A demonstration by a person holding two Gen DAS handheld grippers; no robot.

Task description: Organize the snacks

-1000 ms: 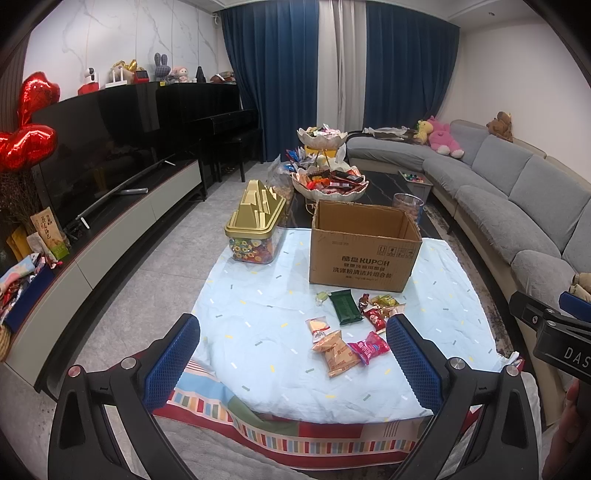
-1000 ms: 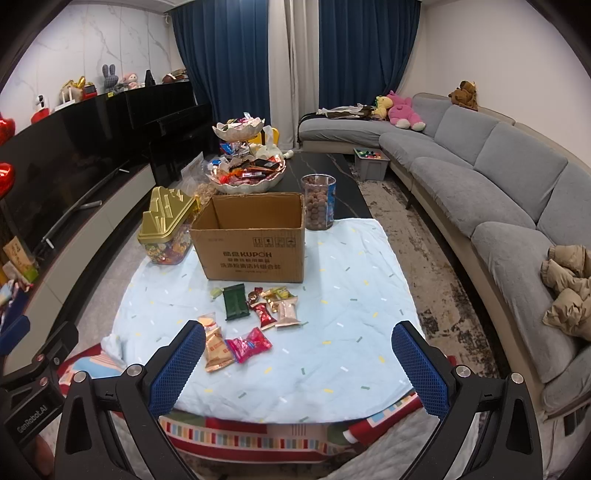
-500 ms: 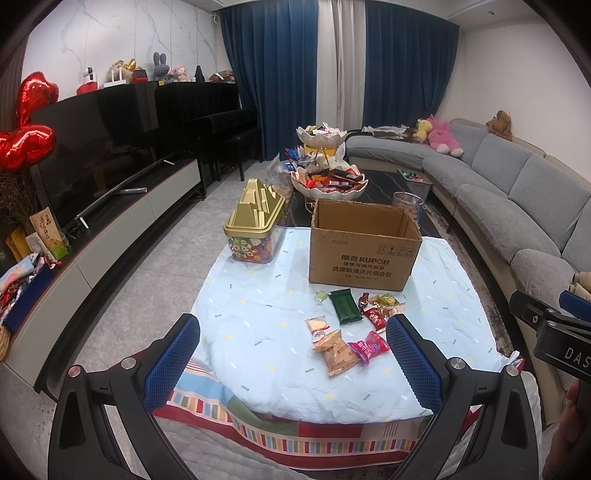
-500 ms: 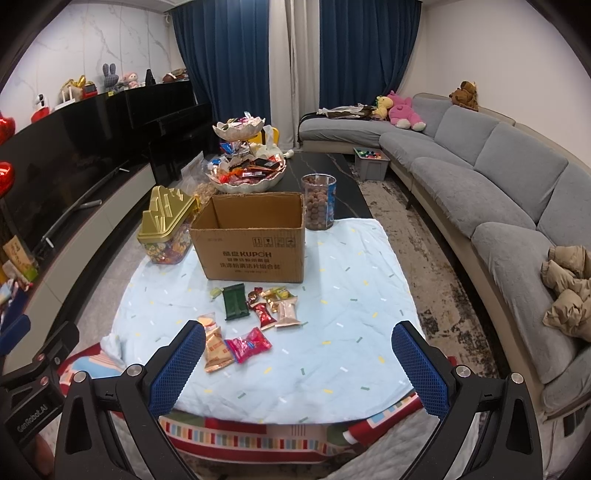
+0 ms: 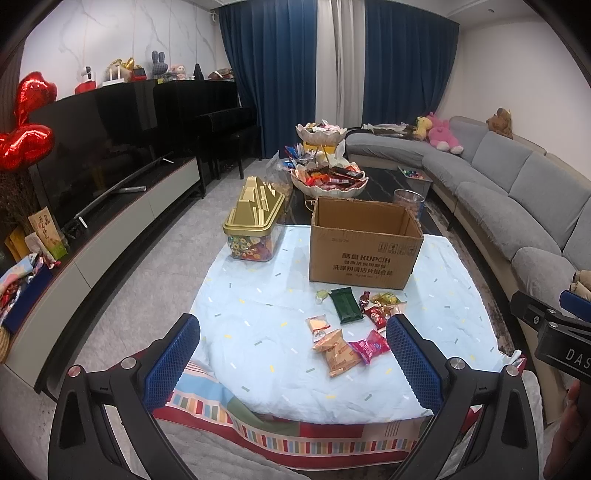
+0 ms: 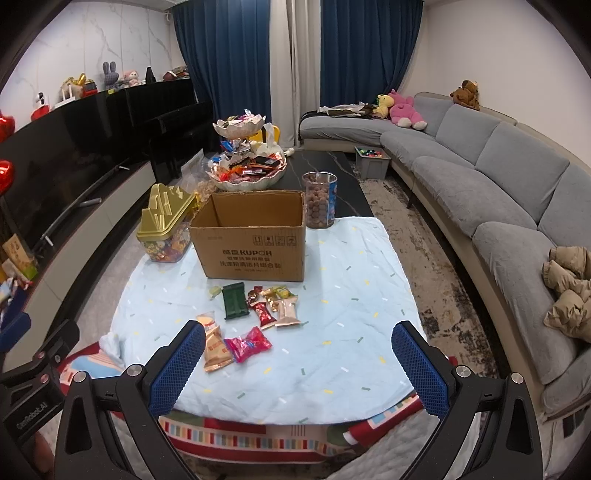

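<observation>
Both my claws, left (image 5: pixel 291 354) and right (image 6: pixel 297 358), gape empty. Packets (image 6: pixel 246 343) ahead: light, crinkly, slippery; pinch mid-body. Box (image 6: pixel 255 236) beyond.

Deep blue curtains (image 6: pixel 229 55) with a pale sheer panel (image 6: pixel 295 62) between them hang at twelve o'clock. A grey sectional sofa (image 6: pixel 498 173) curves from one to four o'clock, a pink plush toy (image 6: pixel 404 110) on its far end. At ten o'clock a black piano (image 5: pixel 221 122) stands against a white marble wall (image 5: pixel 122 33), with a long low TV console (image 5: pixel 122 221) beside it. Pale grey floor (image 5: pixel 159 266) lies at nine.
</observation>
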